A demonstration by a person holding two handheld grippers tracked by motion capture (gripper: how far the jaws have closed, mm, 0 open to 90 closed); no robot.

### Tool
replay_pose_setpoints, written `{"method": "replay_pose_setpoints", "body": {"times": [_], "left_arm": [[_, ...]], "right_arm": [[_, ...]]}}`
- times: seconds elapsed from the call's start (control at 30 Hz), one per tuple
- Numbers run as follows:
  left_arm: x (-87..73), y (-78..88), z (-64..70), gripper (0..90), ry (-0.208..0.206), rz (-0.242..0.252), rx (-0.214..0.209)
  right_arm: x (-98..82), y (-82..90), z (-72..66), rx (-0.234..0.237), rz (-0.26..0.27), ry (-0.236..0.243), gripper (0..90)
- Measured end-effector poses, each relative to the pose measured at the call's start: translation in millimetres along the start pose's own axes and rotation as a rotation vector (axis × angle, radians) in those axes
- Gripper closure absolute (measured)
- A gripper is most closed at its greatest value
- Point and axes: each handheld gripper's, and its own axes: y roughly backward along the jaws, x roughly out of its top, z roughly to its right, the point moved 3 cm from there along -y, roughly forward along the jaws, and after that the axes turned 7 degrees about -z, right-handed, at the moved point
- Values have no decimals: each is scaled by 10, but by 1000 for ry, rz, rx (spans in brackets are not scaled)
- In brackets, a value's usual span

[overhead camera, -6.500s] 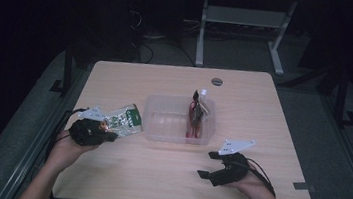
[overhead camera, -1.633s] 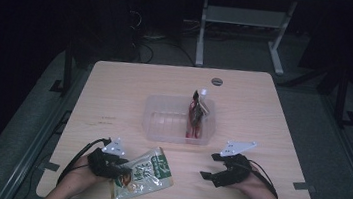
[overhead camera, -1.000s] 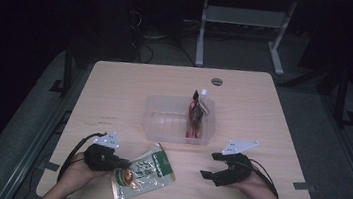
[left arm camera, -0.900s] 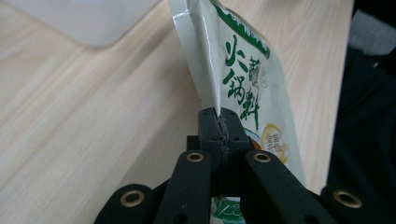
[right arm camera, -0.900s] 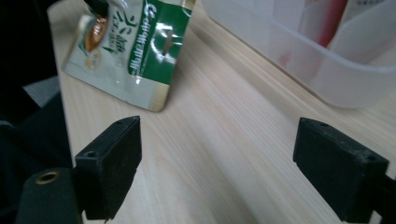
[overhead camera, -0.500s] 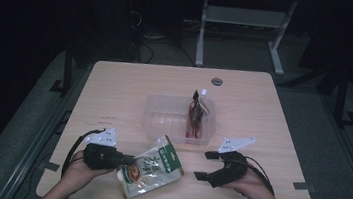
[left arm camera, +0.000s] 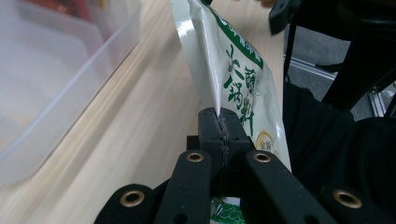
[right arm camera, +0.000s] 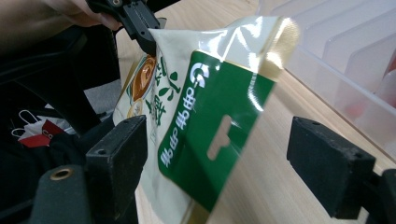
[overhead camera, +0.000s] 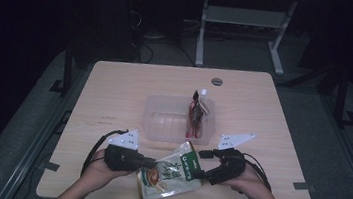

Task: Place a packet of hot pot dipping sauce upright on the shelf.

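One green pouch [overhead camera: 171, 173]: left tool [overhead camera: 146, 163] clamps its edge; right tool [right arm camera: 233, 158] gaping around its top. One clear bin [overhead camera: 161, 123].

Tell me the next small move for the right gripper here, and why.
Probably close the right gripper on the pouch's green top. The left gripper is shut on the pouch's other edge and holds it above the table, and the green end sits between the right gripper's open fingers, not yet pinched.
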Motion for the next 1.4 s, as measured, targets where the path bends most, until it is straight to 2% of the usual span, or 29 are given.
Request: {"method": "replay_pose_setpoints", "body": {"times": [0.2,0.33,0.53,0.77,1.07,1.27,1.4], "left_arm": [[66,-14,15,900,-22,26,-11],[80,25,16,900,-32,38,-10],[56,-3,12,900,-31,20,-9],[28,-7,-30,900,-23,17,8],[14,17,-82,900,-16,32,31],[17,33,-102,900,-8,53,41],[10,38,-124,899,-4,55,48]], "right_arm": [[-25,-22,8,37,-6,-9,238],[-11,-82,-9,67,-22,6,315],[3,-102,-40,103,-24,14,475],[2,-86,-48,118,-20,20,615],[33,-74,-87,131,5,57,788],[54,-64,-104,140,20,63,872],[79,-65,-115,137,29,82,893]]}}
